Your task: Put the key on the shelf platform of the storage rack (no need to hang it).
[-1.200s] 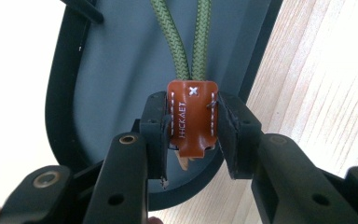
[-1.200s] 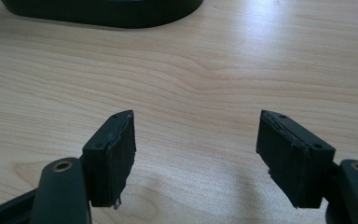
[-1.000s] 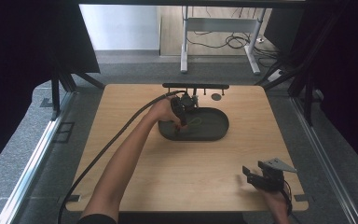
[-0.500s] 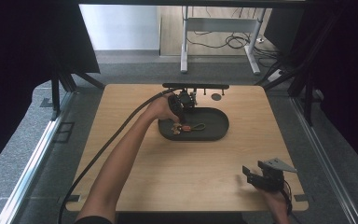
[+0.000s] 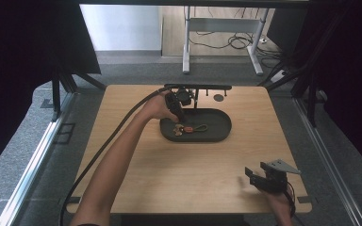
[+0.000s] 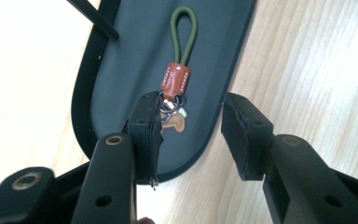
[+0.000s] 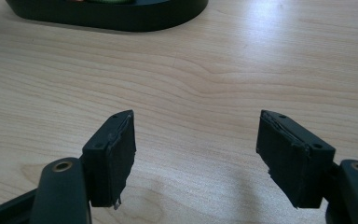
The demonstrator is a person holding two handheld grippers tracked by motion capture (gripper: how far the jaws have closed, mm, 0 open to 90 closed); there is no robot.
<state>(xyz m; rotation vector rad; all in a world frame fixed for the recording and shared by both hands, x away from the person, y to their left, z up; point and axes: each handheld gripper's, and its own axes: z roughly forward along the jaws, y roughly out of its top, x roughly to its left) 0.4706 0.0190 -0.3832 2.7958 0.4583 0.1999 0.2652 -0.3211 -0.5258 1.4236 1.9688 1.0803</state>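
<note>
A keychain with an olive cord loop, a brown leather tab and metal rings lies flat in the dark oval tray at the middle back of the table. My left gripper hovers over the tray's left end. In the left gripper view its jaws have just been opening and stand apart above the keychain, whose rings lie in the tray beside the left jaw's tip; neither pad presses on them. My right gripper rests open over bare wood at the front right, its jaws with nothing between them.
A black bar on a stand runs along the table's far edge behind the tray, with a round hole beside it. The left gripper's cable trails across the table's left half. The tray's edge lies well ahead of my right gripper.
My left gripper has lifted off the tray floor and its jaws have parted. The keychain, hidden under it before, now lies uncovered in the tray. The right gripper has not moved.
</note>
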